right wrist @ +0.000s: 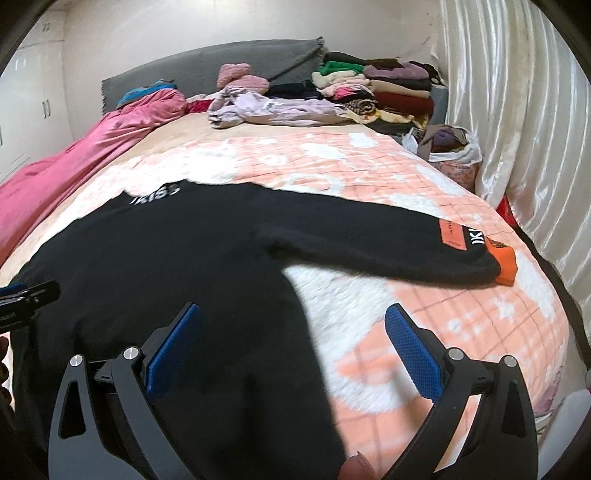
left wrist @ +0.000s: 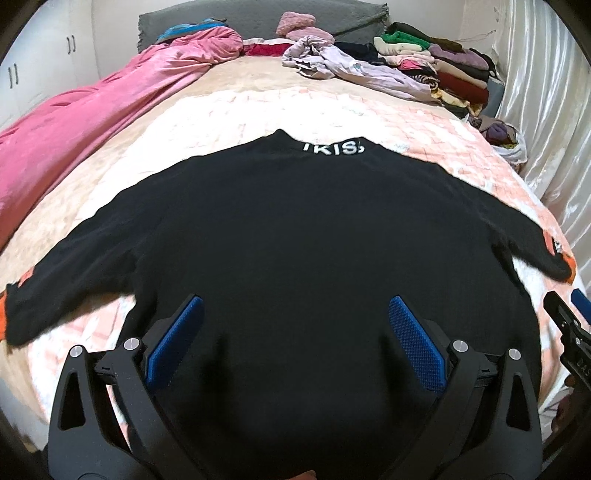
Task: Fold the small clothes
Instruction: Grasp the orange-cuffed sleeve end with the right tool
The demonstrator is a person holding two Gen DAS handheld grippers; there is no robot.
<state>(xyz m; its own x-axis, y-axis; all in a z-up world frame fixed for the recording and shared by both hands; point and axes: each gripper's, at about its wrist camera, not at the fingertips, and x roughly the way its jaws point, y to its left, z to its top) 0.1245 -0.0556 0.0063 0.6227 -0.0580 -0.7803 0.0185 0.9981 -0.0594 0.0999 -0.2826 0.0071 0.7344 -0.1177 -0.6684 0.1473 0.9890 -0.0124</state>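
Observation:
A black long-sleeved sweater lies flat on the bed, collar with white lettering at the far side, both sleeves spread out, orange cuffs at the ends. My left gripper hovers open over the sweater's lower middle, blue pads wide apart, nothing between them. My right gripper is open above the sweater's right hem edge, by the right sleeve. The right gripper's tip also shows at the left wrist view's right edge.
The bed has a peach and white checked blanket. A pink duvet lies along the left. Stacked folded clothes and a crumpled lilac garment sit by the grey headboard. A shiny curtain hangs at right.

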